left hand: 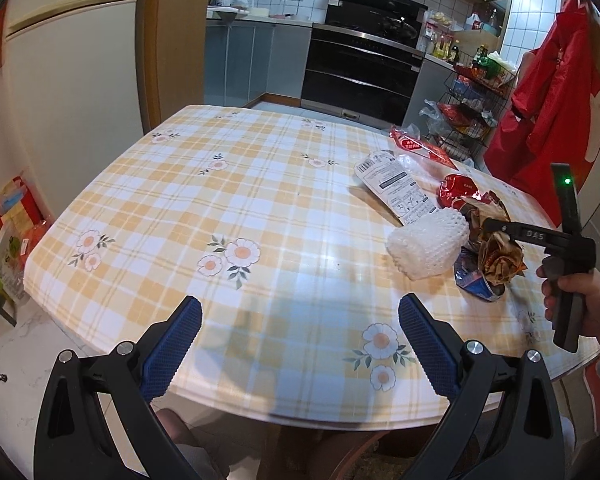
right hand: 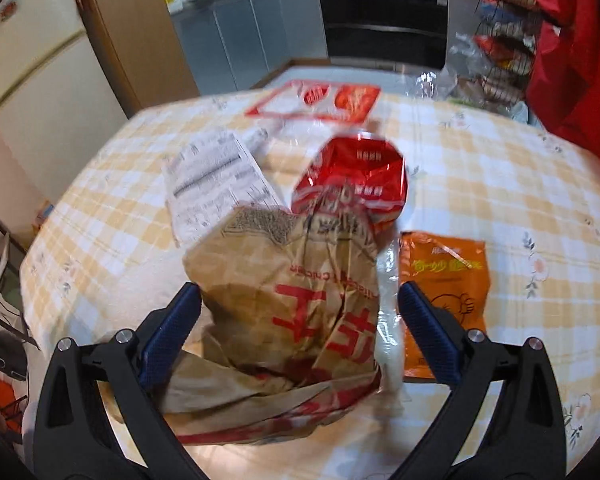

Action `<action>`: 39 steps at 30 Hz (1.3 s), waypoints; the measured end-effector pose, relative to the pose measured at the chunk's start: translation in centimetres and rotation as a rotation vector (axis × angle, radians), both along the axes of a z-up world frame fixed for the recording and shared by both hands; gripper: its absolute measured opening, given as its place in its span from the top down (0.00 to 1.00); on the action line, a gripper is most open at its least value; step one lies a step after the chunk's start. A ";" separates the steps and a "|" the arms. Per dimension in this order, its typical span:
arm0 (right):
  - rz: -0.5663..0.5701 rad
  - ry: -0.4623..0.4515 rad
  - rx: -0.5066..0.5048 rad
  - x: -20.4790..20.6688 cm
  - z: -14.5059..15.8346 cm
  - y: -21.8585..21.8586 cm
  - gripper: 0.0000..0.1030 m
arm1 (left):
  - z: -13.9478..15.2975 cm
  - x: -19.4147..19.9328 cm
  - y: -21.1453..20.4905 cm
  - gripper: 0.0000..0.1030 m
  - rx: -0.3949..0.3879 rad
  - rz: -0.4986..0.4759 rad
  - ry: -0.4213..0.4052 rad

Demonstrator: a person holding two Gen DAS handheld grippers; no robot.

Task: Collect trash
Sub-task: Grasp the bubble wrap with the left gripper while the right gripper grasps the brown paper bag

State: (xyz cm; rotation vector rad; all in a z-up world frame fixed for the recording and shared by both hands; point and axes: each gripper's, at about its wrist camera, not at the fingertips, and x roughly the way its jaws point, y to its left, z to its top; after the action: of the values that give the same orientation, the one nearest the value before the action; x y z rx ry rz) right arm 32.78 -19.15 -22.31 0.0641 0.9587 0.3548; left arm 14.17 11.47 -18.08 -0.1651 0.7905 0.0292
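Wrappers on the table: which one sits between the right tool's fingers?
The crumpled brown paper bag with red lettering; the orange packet and red wrapper lie outside.

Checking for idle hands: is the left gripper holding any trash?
No, the left gripper is open over bare tablecloth, nothing between its fingers.

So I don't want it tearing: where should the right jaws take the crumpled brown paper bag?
On the brown paper bag, grip the crumpled bulge between the open right gripper jaws, coming straight on from the table's near edge; the folds there are thick, so tearing seems less likely.
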 end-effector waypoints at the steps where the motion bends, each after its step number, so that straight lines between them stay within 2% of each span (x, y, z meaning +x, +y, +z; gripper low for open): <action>1: -0.002 0.010 0.032 0.0 -0.2 -0.3 0.10 | -0.1 0.2 -0.2 0.06 0.000 -0.005 0.001; 2: 0.003 0.016 0.065 -0.2 -0.2 -0.5 0.20 | -0.2 0.4 -0.4 0.06 -0.002 -0.010 0.002; 4: -0.001 0.016 0.098 -0.6 0.0 -1.0 0.25 | -0.4 0.9 -1.0 0.06 -0.007 -0.023 0.003; 11: -0.037 -0.068 0.150 -3.4 2.5 -3.4 0.27 | -0.6 2.5 -3.7 0.06 0.002 -0.099 0.003; 16: -0.089 -0.143 0.143 -6.7 4.3 -6.1 0.27 | -1.1 4.8 -6.9 0.06 0.010 -0.202 0.004; 19: -0.121 -0.144 0.154 -8.3 4.2 -7.8 0.27 | -1.5 6.7 -9.1 0.06 0.032 -0.283 -0.004; 23: -0.194 -0.124 0.188 -10.6 3.3 -10.6 0.27 | -2.3 9.9 -12.0 0.06 0.099 -0.388 -0.008; 27: -0.250 -0.118 0.215 -13.0 2.7 -12.7 0.27 | -4.2 13.2 -14.8 0.06 0.185 -0.474 0.025; 31: -0.279 -0.122 0.231 -15.2 2.4 -13.8 0.27 | -6.0 14.8 -16.3 0.08 0.247 -0.504 0.071; 32: -0.280 -0.123 0.226 -15.8 2.4 -14.0 0.27 | -6.6 15.2 -16.6 0.21 0.252 -0.514 0.093; 33: -0.280 -0.125 0.220 -16.2 2.5 -14.0 0.27 | -6.8 15.3 -16.7 0.43 0.251 -0.519 0.108; 36: -0.272 -0.139 0.203 -17.1 2.9 -14.2 0.27 | -6.6 14.7 -16.2 0.62 0.227 -0.502 0.105; 39: -0.271 -0.158 0.200 -18.0 3.6 -14.2 0.27 | -5.4 13.3 -15.7 0.66 0.210 -0.499 0.090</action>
State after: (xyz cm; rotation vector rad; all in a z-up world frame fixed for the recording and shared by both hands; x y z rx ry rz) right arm 14.79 -33.36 -18.70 0.3402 0.7447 0.2006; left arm 27.47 -4.24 -23.44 0.2361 0.8951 -0.3534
